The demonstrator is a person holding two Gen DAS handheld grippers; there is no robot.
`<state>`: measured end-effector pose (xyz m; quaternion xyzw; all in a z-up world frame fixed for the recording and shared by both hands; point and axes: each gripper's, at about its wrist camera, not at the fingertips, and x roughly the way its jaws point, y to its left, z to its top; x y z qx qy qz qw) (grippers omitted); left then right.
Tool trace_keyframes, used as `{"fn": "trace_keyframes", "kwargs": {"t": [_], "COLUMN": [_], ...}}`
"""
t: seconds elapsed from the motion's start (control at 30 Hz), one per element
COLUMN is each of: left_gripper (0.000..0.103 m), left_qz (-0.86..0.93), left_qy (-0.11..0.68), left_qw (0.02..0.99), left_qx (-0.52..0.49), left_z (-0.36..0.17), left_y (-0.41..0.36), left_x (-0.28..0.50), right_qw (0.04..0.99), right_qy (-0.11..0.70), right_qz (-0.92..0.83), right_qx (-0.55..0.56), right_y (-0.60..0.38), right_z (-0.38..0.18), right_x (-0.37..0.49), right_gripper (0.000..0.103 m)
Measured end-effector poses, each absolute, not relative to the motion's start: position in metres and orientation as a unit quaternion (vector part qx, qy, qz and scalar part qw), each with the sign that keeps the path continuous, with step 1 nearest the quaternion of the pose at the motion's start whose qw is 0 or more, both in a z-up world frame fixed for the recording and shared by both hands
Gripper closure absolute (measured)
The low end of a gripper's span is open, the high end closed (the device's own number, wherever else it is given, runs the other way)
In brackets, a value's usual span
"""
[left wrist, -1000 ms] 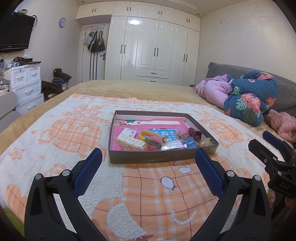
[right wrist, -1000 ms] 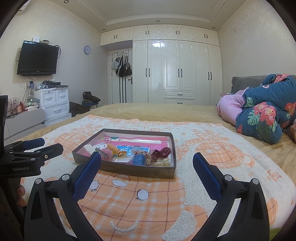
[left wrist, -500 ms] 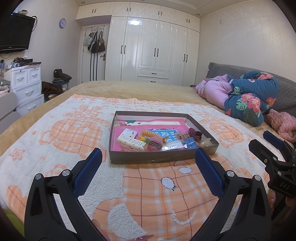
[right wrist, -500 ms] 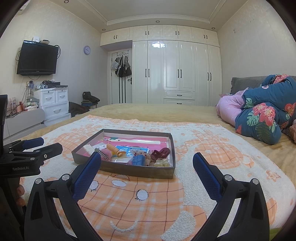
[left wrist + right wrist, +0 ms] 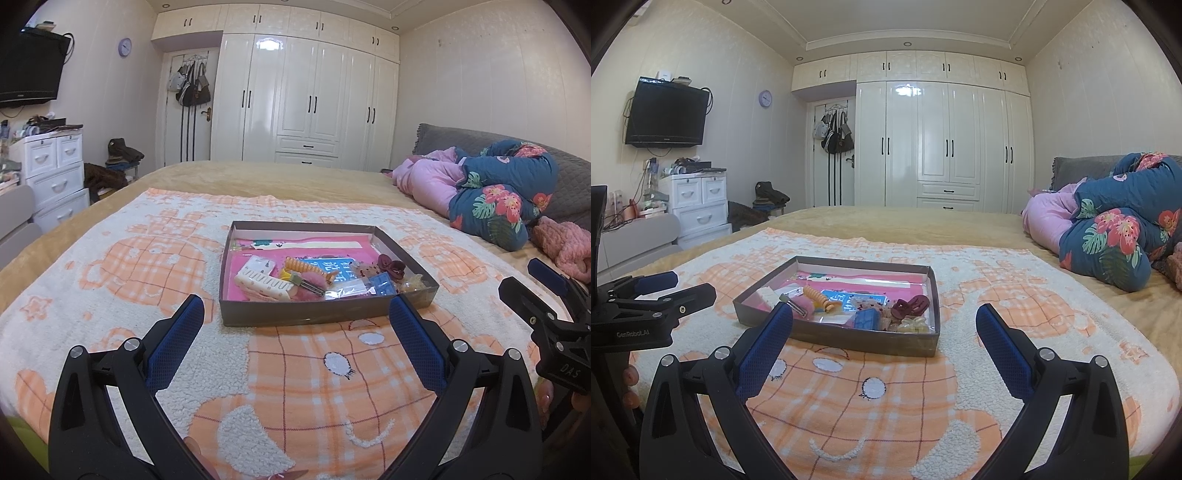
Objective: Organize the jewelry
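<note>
A shallow grey box (image 5: 295, 314) with a pink lining sits on the orange and white blanket; it also shows in the right wrist view (image 5: 864, 341). It holds several hair accessories: a white claw clip (image 5: 262, 282), an orange spiral clip (image 5: 295, 265), a dark red bow clip (image 5: 392, 266) and a blue clip (image 5: 867, 318). My left gripper (image 5: 295, 328) is open and empty just before the box's near wall. My right gripper (image 5: 884, 339) is open and empty, also just short of the box.
The blanket (image 5: 110, 295) covers a yellow bed. Folded pink and blue floral quilts (image 5: 491, 192) lie at the right. A white drawer unit (image 5: 696, 206) and a wall TV (image 5: 666, 112) stand left. White wardrobes (image 5: 942, 144) fill the far wall.
Both views have shifted very slightly. Both grippers stay open and empty, and nothing in the box has moved.
</note>
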<state>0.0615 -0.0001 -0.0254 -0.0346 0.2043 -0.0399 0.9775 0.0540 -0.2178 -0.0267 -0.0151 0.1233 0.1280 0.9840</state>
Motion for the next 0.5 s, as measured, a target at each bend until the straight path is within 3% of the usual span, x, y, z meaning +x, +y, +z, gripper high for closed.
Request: {"fn": "trace_keyframes", "kwargs": {"t": [0.33, 0.5], "left_gripper": [0.011, 0.011], "left_qz": [-0.021, 0.056], "left_qy": [0.221, 0.261], "left_qw": [0.974, 0.960], "left_qx": [-0.052, -0.080], "left_z": [-0.028, -0.037], "left_y": [0.010, 0.062], "left_x": [0.070, 0.102], "right_qw": [0.985, 0.979], "right_qy": [0.128, 0.196], "right_qz": [0.117, 0.037], "right_qx": [-0.010, 0.033], "right_y": [-0.225, -0.271], "right_z": [-0.026, -0.031], "right_x": [0.061, 0.114], "right_gripper": [0.006, 0.006]}}
